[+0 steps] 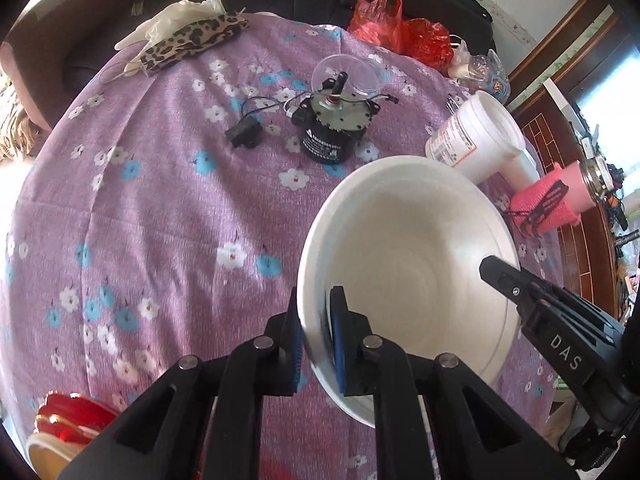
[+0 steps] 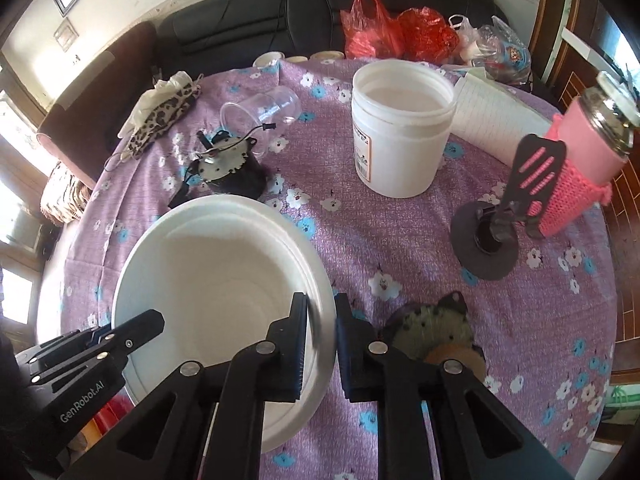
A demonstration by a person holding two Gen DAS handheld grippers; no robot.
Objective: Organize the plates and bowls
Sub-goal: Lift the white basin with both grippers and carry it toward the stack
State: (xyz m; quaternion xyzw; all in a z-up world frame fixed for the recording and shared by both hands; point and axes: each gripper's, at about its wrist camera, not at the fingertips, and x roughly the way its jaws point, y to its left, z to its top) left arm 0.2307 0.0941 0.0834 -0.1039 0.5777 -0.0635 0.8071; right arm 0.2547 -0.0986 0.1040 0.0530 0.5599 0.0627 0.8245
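A white bowl (image 1: 404, 256) sits low over the purple flowered tablecloth (image 1: 160, 208), held from both sides. My left gripper (image 1: 318, 344) is shut on the bowl's near-left rim, one pad inside and one outside. My right gripper (image 2: 322, 344) is shut on the opposite rim of the same bowl (image 2: 216, 280). The right gripper's finger (image 1: 516, 284) shows at the bowl's far edge in the left wrist view. The left gripper's fingers (image 2: 132, 332) show at lower left in the right wrist view. Red and gold dishes (image 1: 64, 424) lie at the table's near-left edge.
A small motor (image 1: 332, 124) with wires and a clear plastic cup (image 2: 260, 110) lie mid-table. A white jar (image 2: 400, 128), a paper roll (image 2: 496, 116), a pink sleeved bottle (image 2: 584, 160), a black disc stand (image 2: 486, 236), red bags (image 2: 384, 28) and a leopard cloth (image 1: 188, 40) are around.
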